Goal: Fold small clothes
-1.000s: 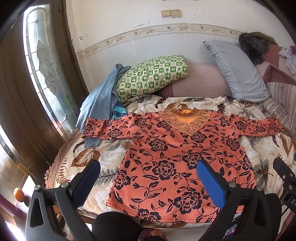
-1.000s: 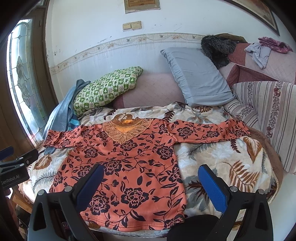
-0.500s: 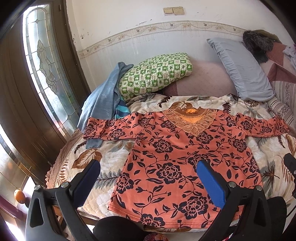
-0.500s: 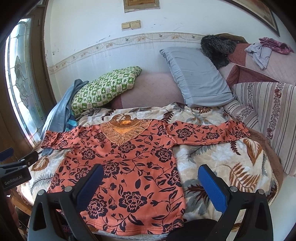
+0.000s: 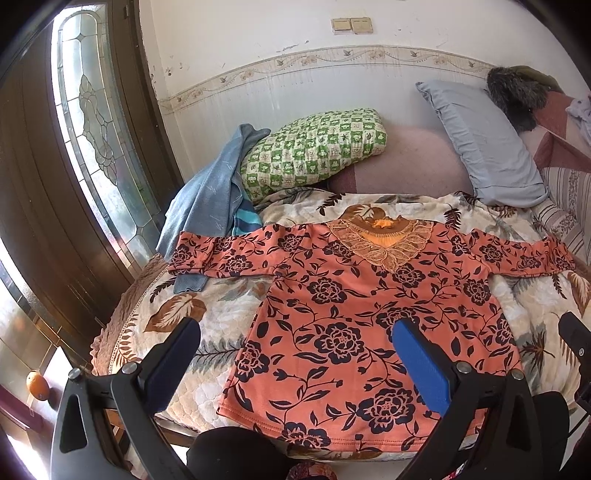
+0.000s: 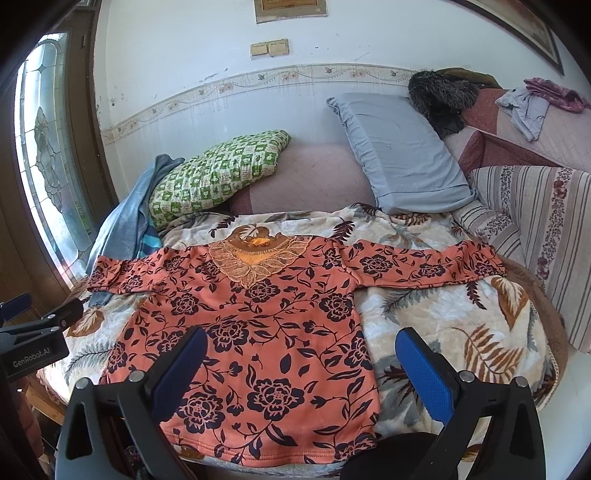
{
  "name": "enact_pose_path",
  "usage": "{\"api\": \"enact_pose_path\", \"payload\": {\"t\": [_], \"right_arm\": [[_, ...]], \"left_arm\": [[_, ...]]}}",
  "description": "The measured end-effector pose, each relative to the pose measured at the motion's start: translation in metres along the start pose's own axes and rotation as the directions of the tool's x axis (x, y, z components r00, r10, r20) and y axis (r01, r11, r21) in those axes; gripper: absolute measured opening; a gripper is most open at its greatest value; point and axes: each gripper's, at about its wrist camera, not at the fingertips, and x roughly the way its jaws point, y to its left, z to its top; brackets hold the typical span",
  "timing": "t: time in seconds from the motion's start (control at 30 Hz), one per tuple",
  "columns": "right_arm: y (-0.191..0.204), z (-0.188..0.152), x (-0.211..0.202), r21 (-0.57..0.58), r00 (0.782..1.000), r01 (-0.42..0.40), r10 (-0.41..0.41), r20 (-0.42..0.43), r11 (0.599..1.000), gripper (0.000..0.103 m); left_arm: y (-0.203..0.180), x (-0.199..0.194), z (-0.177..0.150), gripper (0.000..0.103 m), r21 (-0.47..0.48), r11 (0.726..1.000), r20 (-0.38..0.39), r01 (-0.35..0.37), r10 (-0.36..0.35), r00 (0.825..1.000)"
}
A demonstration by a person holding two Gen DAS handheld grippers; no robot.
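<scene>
Little change since a second ago: orange floral top sits slightly lower in my left view, spread flat on leaf-print blanket. My left gripper wide open, empty. My right gripper likewise, above hem.

A white wall runs behind the bed, crossed by a floral border strip, with a pair of beige switches above it and the lower edge of a framed picture higher up. On the left, daylight comes through a leaded glass window set in dark wood. A leaf-patterned blanket covers the bed, with a green checked pillow and a grey pillow leaning on the wall. A striped sofa cushion stands at the right.
</scene>
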Motion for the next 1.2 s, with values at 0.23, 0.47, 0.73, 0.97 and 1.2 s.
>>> {"api": "enact_pose_path", "payload": {"t": [0.23,0.47,0.73,0.97,1.2], "right_arm": [[0.003,-0.001,-0.007,-0.006,1.000,0.001,-0.001,0.010,1.000,0.103],[0.004,-0.002,-0.008,-0.006,1.000,0.000,0.000,0.009,1.000,0.103],[-0.001,0.000,0.001,0.003,1.000,0.003,-0.003,-0.007,1.000,0.103],[-0.015,0.002,0.021,0.037,0.999,0.021,-0.020,-0.038,0.999,0.103],[-0.047,0.014,0.047,0.067,0.997,0.068,-0.065,-0.044,0.995,0.103]], "left_arm": [[0.007,-0.007,-0.001,0.103,-0.013,1.000,0.010,0.000,0.000,1.000],[0.007,-0.007,-0.001,0.103,-0.011,1.000,0.007,-0.001,0.001,1.000],[0.003,0.002,0.005,0.103,0.004,1.000,-0.006,-0.006,0.006,1.000],[-0.006,0.020,0.016,0.103,0.016,1.000,-0.010,-0.005,0.005,1.000],[-0.019,0.049,0.039,0.103,0.023,0.999,-0.012,0.040,-0.039,0.999]]}}
